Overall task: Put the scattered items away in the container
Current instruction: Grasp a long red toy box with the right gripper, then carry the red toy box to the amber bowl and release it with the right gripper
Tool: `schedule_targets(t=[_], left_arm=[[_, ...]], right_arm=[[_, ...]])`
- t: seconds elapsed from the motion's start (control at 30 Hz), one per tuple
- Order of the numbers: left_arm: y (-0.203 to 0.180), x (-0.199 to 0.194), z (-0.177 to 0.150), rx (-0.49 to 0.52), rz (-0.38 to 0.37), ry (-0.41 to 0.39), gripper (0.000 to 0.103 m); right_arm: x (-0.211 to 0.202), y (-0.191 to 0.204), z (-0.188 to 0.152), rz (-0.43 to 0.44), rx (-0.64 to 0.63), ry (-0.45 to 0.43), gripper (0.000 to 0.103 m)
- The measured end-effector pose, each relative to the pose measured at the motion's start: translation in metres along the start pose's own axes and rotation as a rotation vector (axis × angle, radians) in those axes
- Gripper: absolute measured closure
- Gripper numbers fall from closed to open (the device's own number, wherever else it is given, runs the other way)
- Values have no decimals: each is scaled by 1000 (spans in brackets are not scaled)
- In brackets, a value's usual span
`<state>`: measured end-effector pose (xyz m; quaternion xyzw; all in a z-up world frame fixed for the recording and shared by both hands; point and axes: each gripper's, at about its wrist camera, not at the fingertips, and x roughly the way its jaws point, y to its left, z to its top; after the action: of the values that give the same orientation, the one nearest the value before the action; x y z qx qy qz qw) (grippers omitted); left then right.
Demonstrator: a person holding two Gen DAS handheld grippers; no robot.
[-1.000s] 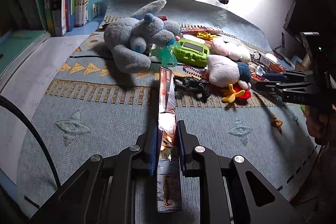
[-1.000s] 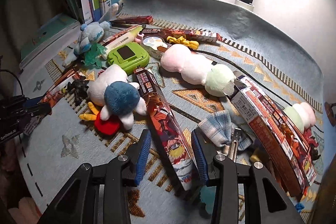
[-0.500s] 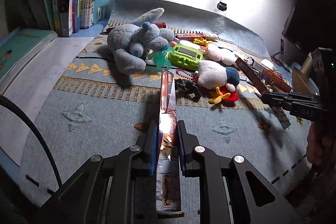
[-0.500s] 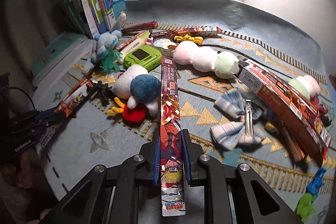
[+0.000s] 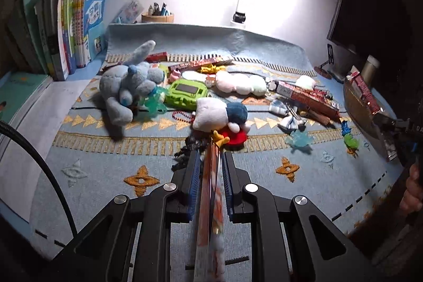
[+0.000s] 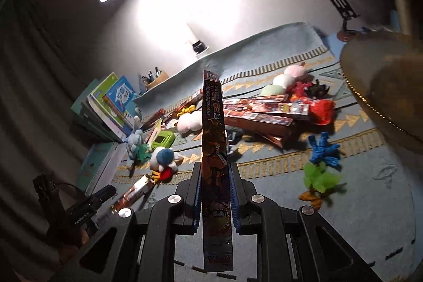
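Left gripper (image 5: pixel 209 168) pinches a flat orange box (image 5: pixel 208 202) edge-on. Right gripper (image 6: pixel 214 192) clamps a long comic-print box (image 6: pixel 214 149), near a blurred tan rim (image 6: pixel 375 86), possibly the container. Plush elephant (image 5: pixel 127 91), green toy console (image 5: pixel 188 93), other toys still litter the rug (image 5: pixel 105 171); most remains.

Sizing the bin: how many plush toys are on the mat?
4. Grey plush at left, white-and-blue plush in the middle, pastel dango behind it, second dango at far right. The clutter may hide more.
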<state>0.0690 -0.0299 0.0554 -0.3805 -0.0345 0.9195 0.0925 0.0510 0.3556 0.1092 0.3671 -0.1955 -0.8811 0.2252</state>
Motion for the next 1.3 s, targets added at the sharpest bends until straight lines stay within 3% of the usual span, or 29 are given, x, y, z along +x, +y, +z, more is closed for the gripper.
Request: schedule_targets(t=[0.13, 0.2, 0.33, 0.5, 0.57, 0.67, 0.8, 0.9, 0.97, 1.1, 1.3], left_arm=[[-3, 24, -18, 13, 42, 93, 87], [-4, 30, -24, 13, 34, 131, 77], [-8, 39, -32, 46, 51, 202, 76], [-19, 37, -36, 119, 99, 183, 74], [-19, 37, -35, 95, 80, 176, 85], [-27, 31, -27, 76, 44, 141, 88], [-59, 18, -1, 110, -32, 71, 88], [-99, 15, 29, 144, -138, 20, 88], [-131, 17, 53, 157, -231, -5, 88], [-202, 35, 97, 161, -471, 3, 88], [-284, 75, 132, 183, -634, 39, 88]], right_arm=[[-17, -18, -8, -22, 37, 2, 85], [-19, -21, -13, -24, 43, 9, 85], [-21, -35, -25, -3, 66, 22, 85], [-16, -43, -30, 10, 96, 32, 85], [-17, -44, -29, 14, 102, 26, 85], [-24, -44, -27, 21, 106, 1, 85], [-48, -51, -17, 27, 124, -73, 85], [-80, -63, -2, -15, 144, -169, 85], [-105, -77, 10, -84, 187, -245, 85], [-142, -112, 32, -343, 285, -332, 85], [-153, -156, 55, -387, 379, -358, 85]])
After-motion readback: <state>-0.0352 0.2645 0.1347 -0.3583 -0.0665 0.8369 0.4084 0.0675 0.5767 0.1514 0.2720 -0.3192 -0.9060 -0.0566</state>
